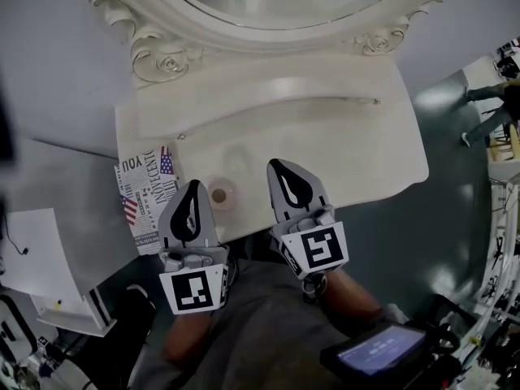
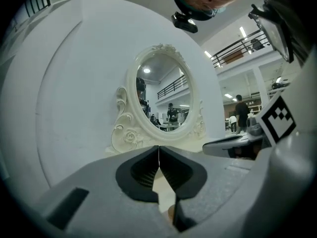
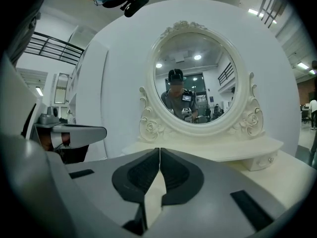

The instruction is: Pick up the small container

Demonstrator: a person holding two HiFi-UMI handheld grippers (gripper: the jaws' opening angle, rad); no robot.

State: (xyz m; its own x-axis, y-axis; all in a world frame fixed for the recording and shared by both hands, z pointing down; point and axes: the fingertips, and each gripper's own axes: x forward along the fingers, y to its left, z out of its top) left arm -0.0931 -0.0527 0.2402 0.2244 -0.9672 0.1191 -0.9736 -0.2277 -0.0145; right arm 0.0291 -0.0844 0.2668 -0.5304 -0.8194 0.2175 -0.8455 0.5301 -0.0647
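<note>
The small container (image 1: 219, 193) is a round, pale jar with a brownish top. It stands near the front edge of the cream dressing table (image 1: 382, 161). My left gripper (image 1: 193, 185) is just left of the jar, shut and holding nothing. My right gripper (image 1: 277, 165) reaches over the table to the jar's right, a short gap away, also shut and holding nothing. In the left gripper view the jaws (image 2: 158, 155) meet at the tips, and a brownish bit shows low between them. In the right gripper view the jaws (image 3: 159, 155) are shut and face the oval mirror (image 3: 198, 78).
An ornate oval mirror (image 1: 284, 10) stands at the table's back above a raised shelf with a drawer (image 1: 276, 108). A newsprint-patterned box (image 1: 145, 201) stands against the table's left end. A white stand (image 1: 36, 262) is further left. A dark screen device (image 1: 382, 352) is at bottom right.
</note>
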